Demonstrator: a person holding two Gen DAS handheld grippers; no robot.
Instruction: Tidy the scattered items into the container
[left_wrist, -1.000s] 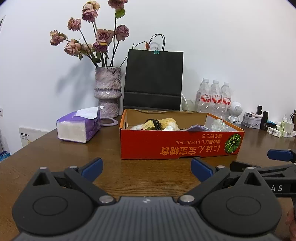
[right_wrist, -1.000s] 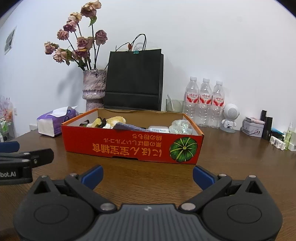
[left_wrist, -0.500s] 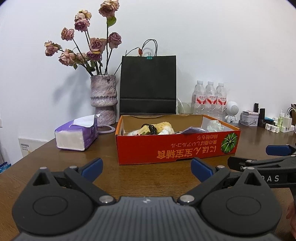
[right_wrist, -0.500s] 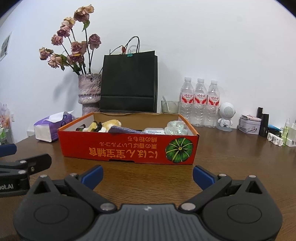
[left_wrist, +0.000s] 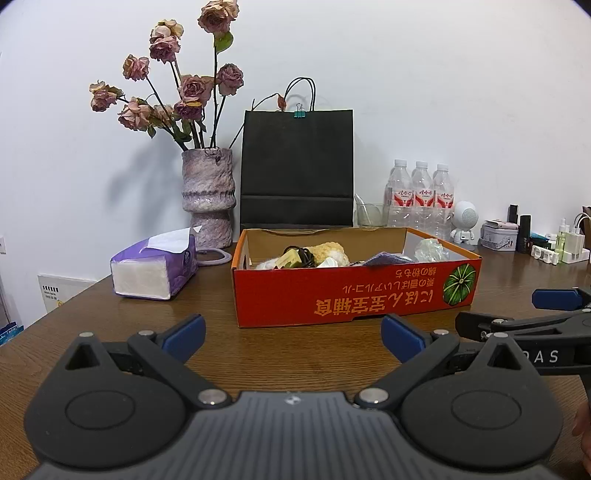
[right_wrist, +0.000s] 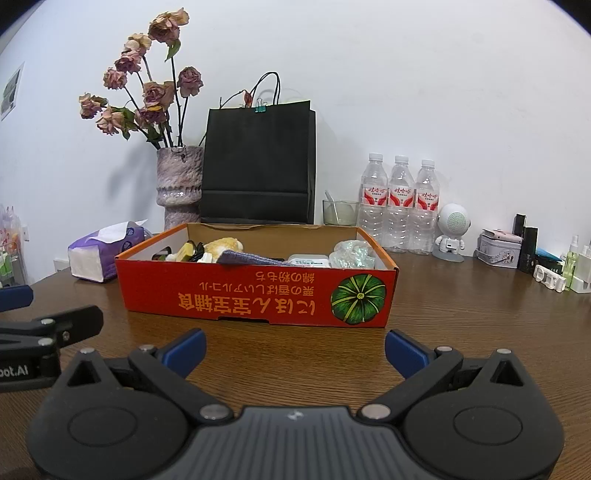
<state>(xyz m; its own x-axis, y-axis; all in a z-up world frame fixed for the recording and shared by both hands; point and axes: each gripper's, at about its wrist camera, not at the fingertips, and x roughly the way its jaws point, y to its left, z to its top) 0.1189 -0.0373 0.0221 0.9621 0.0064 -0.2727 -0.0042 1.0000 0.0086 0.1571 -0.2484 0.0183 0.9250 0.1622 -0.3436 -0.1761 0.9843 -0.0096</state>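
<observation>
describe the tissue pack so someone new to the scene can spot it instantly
Start at the red cardboard box in the middle of the wooden table. Look just left of it, in front of the stone-textured vase: the tissue pack is the only soft purple-and-white block, a white sheet poking from its top.

Box (right_wrist: 258, 295) on table (right_wrist: 461, 314), bag (right_wrist: 258, 162) behind, tissues (right_wrist: 105, 254) left

The red box (right_wrist: 258, 295) near wall hid the lower parts of its contents; the small items (left_wrist: 554, 247) at far right were too small to identify.
</observation>
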